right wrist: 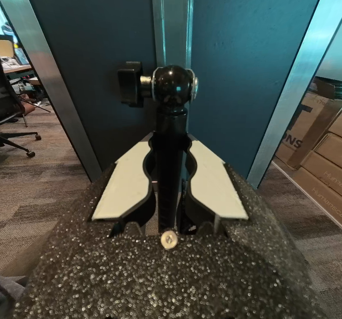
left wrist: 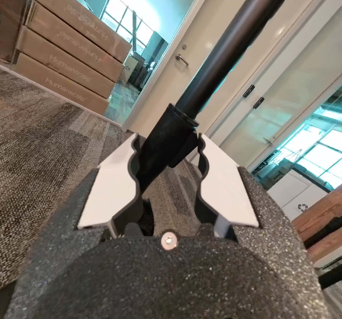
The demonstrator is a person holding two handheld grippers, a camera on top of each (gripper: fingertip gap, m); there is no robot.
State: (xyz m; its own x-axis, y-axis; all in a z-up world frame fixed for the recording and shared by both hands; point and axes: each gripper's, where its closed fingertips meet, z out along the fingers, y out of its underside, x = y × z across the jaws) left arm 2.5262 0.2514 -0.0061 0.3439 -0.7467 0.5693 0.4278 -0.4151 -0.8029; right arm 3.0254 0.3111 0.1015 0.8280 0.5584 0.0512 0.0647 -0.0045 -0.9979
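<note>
Speckled black claw (left wrist: 167, 144), white-faced fingers (right wrist: 129, 184), silver screw (right wrist: 168, 242)

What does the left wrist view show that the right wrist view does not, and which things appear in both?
Only the left wrist view: the left gripper around the thick end of a long black pole, a white door with a metal handle, and a wooden edge.

Only the right wrist view: the right gripper closed on a black rod with a ball joint and side knob, a dark blue panel, and an office chair.

Both: grey carpet and stacked cardboard boxes.
</note>
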